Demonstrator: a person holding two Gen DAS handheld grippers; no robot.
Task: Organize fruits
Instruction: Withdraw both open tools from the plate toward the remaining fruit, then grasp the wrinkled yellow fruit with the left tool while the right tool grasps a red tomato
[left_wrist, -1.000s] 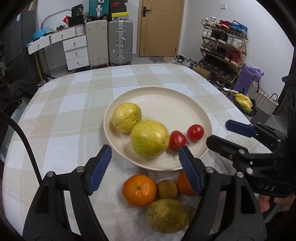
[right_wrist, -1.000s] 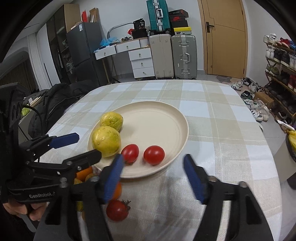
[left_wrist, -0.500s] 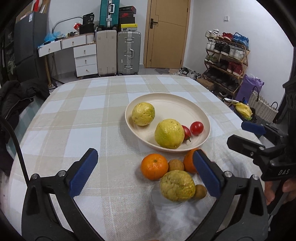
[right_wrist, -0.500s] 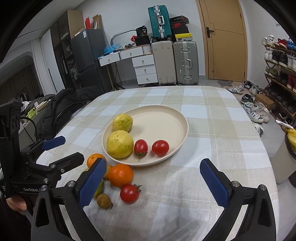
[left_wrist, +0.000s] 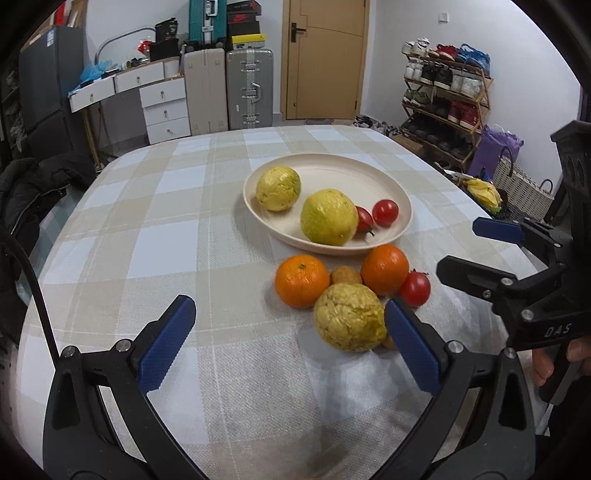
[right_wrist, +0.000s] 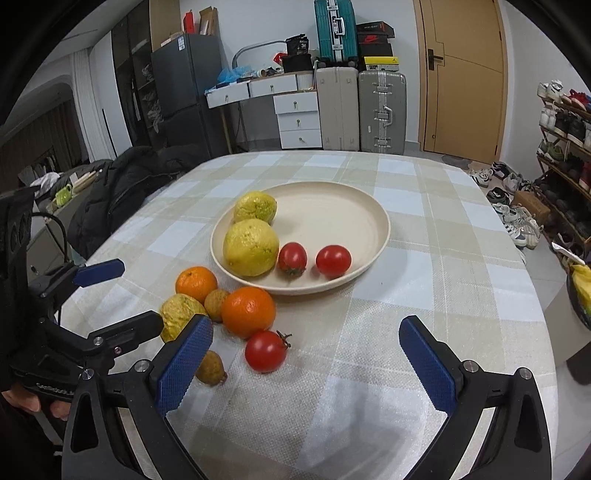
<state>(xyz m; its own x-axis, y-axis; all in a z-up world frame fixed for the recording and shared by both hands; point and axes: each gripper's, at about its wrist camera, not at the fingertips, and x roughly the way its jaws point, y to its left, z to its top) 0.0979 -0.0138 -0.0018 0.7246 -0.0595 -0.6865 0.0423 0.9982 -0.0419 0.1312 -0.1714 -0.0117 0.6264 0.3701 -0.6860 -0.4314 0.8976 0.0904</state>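
A cream plate (left_wrist: 369, 177) (right_wrist: 332, 206) on the checked table holds two yellow-green fruits (left_wrist: 328, 217) (right_wrist: 251, 242) and two red tomatoes (left_wrist: 385, 212) (right_wrist: 333, 260). In front of it lie two oranges (left_wrist: 301, 280) (right_wrist: 248, 312), a wrinkled yellow fruit (left_wrist: 349, 322) (right_wrist: 181, 314), a loose tomato (left_wrist: 415, 289) (right_wrist: 266, 350) and small brown fruits (right_wrist: 211, 368). My left gripper (left_wrist: 291, 345) is open and empty, just short of the loose pile. My right gripper (right_wrist: 306, 362) is open and empty, with the loose tomato just ahead between its fingers.
The table's edges curve away on all sides. A dark jacket (right_wrist: 122, 184) lies on a chair at the left. Suitcases (left_wrist: 249, 88), drawers and a door stand behind. A shoe rack (left_wrist: 443, 103) and baskets stand to the right.
Both grippers have pulled back from the plate and opened wider. The yellow-green fruit and the tomato stay on the plate. More of the loose pile has come into view.
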